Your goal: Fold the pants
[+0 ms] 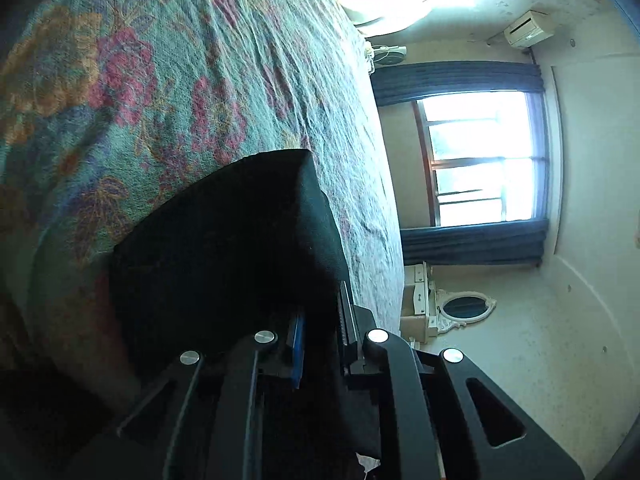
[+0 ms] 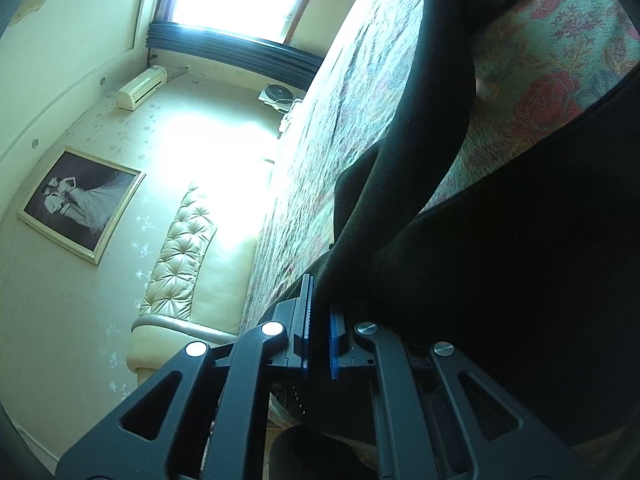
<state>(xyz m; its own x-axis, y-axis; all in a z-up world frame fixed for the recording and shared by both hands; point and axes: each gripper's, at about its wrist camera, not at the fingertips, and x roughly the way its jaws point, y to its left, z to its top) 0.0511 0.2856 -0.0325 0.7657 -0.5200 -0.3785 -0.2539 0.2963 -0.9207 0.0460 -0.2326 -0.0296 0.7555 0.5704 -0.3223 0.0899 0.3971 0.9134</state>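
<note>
The black pants [image 2: 432, 128] lie on a bed with a flowery blanket [image 1: 160, 80]. Part of them is lifted off the blanket.

The left gripper [image 1: 320, 336] is pinched tight on one edge of the pants. The right gripper [image 2: 320, 336] is pinched tight on another edge, and a long strip of cloth runs from it to the far side of the bed.

I think this step is lifting the cloth to fold it over. To do it well, keep both pinches tight. Lift both hands together so the edge stays straight. Lay it down flat, with no bumps.
</note>
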